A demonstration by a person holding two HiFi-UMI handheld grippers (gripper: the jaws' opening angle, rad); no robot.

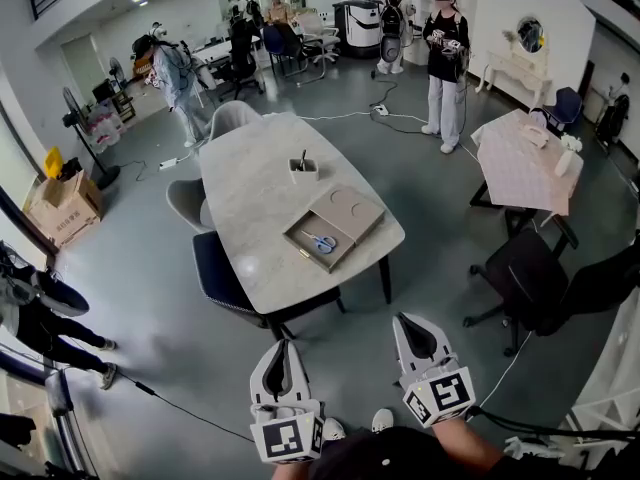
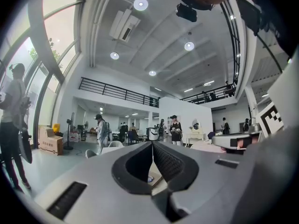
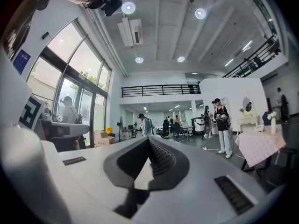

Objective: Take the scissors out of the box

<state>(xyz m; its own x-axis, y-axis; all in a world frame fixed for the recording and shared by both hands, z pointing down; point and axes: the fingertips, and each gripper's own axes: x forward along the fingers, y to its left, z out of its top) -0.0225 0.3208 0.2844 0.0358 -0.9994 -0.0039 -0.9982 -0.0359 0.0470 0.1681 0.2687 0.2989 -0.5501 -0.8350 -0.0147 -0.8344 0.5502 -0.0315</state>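
Table (image 1: pixel 250 193): pale grey stone-look top, long, set at a slant in head view.
Box (image 1: pixel 352 211): flat tan cardboard, lies open near the table's near right corner. Two flat halves side by side.
Scissors (image 1: pixel 322 242): blue handles, lying flat inside the box's nearer half, untouched. A bit of blue also shows thru the L gripper's jaw gap in the left gripper view.
Pen cup (image 1: pixel 303 168): small, white, square. Stands mid-table, beyond the box and apart from it, w/ one dark stick-like item upright in it.
L gripper (image 2: pixel 152 145): clenched, jaw tips pressed together, nothing held. Hangs low by the person's body, short of the table's near end.
R gripper (image 3: pixel 149 140): also clenched tip to tip, nothing betw. the jaws. Beside the L gripper, both aimed toward the table and well apart from the box.
Chairs: grey one (image 1: pixel 186 202) and dark blue one (image 1: pixel 214 271) along the table's left side; black office chair (image 1: pixel 527 274) off to the right.
Side table (image 1: pixel 520 168): pink check cloth, right of the main table.
Carton (image 1: pixel 64 209): brown, on the floor at far left.
People: several standing in the bkgd, one in black top and white trousers (image 1: pixel 443 68).
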